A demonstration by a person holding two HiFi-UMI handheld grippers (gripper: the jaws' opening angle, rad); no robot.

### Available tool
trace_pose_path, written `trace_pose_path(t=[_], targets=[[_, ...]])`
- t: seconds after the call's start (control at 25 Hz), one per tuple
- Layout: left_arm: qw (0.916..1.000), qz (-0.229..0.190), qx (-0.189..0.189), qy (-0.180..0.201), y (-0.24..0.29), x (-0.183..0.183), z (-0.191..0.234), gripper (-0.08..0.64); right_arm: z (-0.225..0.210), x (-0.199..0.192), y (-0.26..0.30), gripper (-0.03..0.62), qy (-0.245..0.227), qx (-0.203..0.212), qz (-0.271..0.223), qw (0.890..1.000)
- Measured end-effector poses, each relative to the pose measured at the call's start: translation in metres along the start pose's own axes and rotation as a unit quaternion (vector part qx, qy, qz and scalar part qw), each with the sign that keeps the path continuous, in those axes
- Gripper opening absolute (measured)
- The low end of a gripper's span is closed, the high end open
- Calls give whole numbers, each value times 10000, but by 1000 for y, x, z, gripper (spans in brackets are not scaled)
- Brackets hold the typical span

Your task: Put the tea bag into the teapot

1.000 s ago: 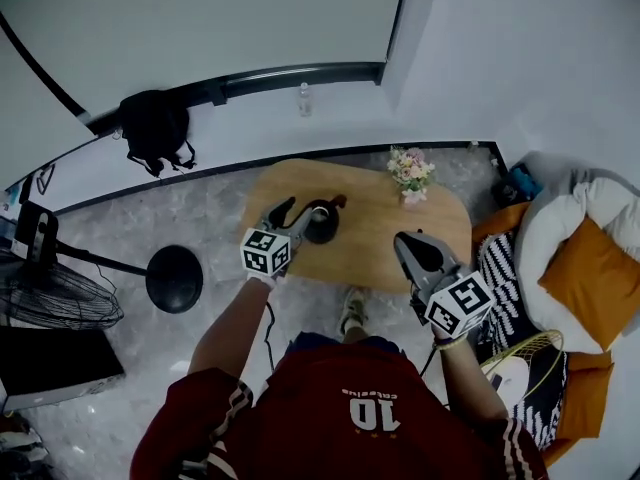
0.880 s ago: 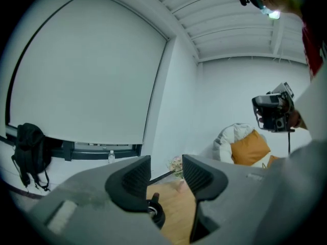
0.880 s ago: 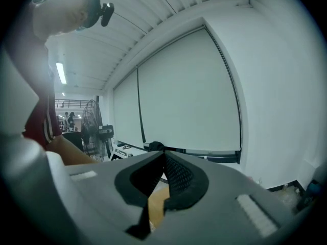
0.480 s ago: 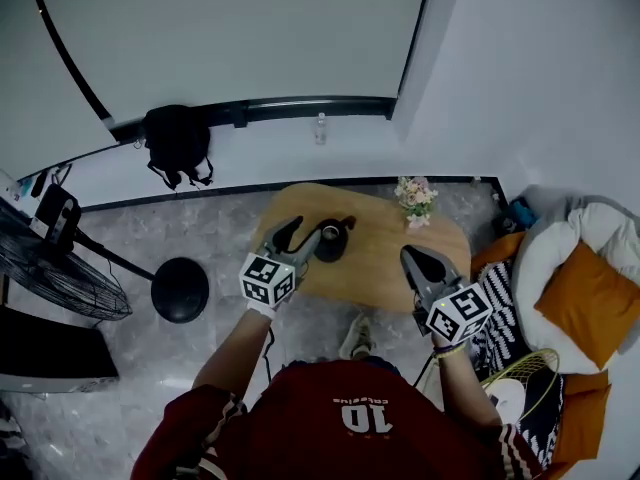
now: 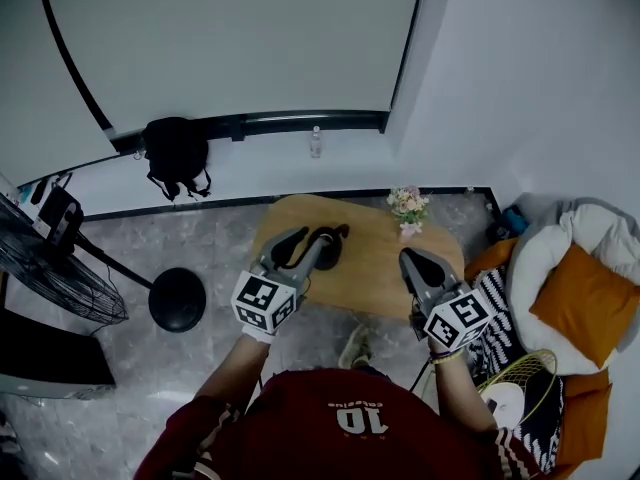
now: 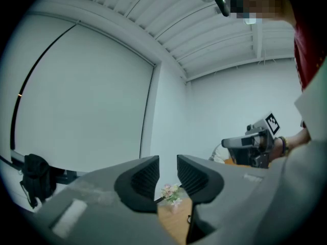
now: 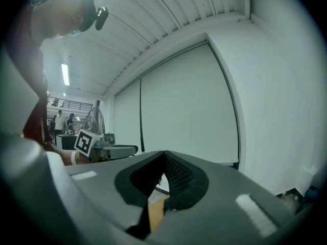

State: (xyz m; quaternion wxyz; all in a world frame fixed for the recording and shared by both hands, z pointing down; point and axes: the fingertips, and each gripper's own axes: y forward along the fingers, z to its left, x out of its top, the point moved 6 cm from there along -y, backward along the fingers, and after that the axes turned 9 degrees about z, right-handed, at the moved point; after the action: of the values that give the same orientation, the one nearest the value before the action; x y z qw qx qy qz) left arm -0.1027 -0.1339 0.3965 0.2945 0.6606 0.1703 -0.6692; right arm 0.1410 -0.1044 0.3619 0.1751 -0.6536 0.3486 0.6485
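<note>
Up comes the left gripper since a second ago. It was low by the teapot, and now it is higher, pointing level over the near side of the pot. Its jaws have just been closing a bit. They sit partly apart with nothing between them; only the little flowers show far off through the gap. The right gripper has come up a little too. It is pinched tight shut and holds nothing. It hangs over the right side of the wooden table.

The teapot stands on the table, just past the left gripper. I cannot see the tea bag anywhere. It may be inside the pot already, but the pot looks small and dark from here, so I cannot tell.

I think the step now is pulling the left gripper away from the pot. To do it well, the person should lift it straight and slow, so a jaw does not catch the handle and tip the pot. Then a look down into the pot would show if the bag is really in. The right gripper should stay clear of the flowers.
</note>
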Motion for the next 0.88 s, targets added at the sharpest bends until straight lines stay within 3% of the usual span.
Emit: trace_pose_path(t=[0.28,0.4,0.88], targets=[[9999,-60,14,124,-19,23,-21,89,9,7,-16,2,47,-142,-192,9997],[9996,-183,81,206,-29,30,-24,5,13,9,-22,2,119,-173,-259,9994],[9997,-244,-95,0,-43,35,-34,2,28,7,-41,2,6,-643,-197,9977]])
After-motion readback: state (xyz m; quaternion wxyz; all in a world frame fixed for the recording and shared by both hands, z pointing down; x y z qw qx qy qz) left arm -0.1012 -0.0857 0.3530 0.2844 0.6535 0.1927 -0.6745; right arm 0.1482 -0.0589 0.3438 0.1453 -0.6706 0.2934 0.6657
